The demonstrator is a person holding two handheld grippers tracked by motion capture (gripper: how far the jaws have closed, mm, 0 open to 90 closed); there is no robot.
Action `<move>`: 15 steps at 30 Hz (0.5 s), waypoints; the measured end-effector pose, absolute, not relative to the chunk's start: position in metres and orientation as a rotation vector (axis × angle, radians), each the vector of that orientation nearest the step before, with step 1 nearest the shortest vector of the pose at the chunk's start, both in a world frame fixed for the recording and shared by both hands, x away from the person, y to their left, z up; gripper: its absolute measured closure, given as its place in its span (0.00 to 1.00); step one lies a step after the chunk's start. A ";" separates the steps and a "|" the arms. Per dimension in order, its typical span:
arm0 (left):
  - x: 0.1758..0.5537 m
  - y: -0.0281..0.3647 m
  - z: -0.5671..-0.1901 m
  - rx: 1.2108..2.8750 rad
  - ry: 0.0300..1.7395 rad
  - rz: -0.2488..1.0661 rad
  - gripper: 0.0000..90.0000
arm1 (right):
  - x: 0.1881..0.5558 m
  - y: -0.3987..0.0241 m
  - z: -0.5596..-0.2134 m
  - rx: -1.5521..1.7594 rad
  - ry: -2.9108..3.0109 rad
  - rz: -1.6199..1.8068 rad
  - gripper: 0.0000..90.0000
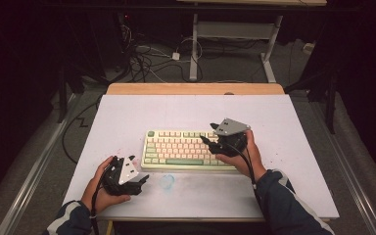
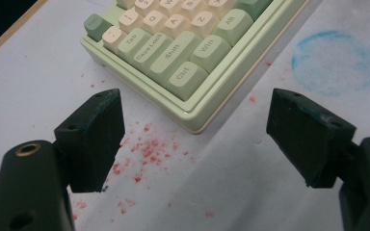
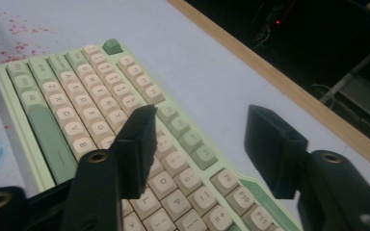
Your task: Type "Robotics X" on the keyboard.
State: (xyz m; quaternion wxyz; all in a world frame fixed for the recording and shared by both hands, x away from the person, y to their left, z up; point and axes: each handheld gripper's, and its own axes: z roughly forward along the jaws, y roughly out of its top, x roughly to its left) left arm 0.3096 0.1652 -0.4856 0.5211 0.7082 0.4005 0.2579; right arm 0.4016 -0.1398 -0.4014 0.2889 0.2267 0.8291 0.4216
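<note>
Pale green keyboard with cream keys (image 1: pixel 188 149) sits mid-counter; your right gripper (image 3: pixel 200 144) hovers, jaws wide and empty: lower squarely over one key.

Left gripper (image 2: pixel 195 139) with both black fingers (image 2: pixel 94 137) wide apart, nothing between them, hanging over the white table (image 2: pixel 38 82). Keyboard (image 2: pixel 192 103) ahead at an angle, its near-left corner between the fingers but beyond their tips, not touched. Pale green case; green Ctrl, Shift, Caps Lock, Tab, Win, Alt keys, cream letter keys further up. Red specks (image 2: pixel 149 149) scattered on the table under the gripper. Faint blue ring stain (image 2: pixel 335 60) at upper right, beside the keyboard's front edge. Wooden table edge at top left.
</note>
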 end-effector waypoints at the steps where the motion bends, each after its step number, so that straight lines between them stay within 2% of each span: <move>1: 0.310 0.165 -0.486 1.698 0.961 0.622 0.22 | 0.400 -0.141 -0.401 0.614 2.195 1.120 0.42; 4: 0.310 0.166 -0.486 1.699 0.968 0.629 0.23 | 0.395 -0.145 -0.401 0.634 2.170 1.112 0.33; 7: 0.310 0.167 -0.486 1.693 0.969 0.626 0.24 | 0.388 -0.152 -0.401 0.635 2.152 1.112 0.30; 15: 0.309 0.167 -0.485 1.691 0.968 0.617 0.27 | 0.366 -0.177 -0.399 0.640 2.083 1.137 0.29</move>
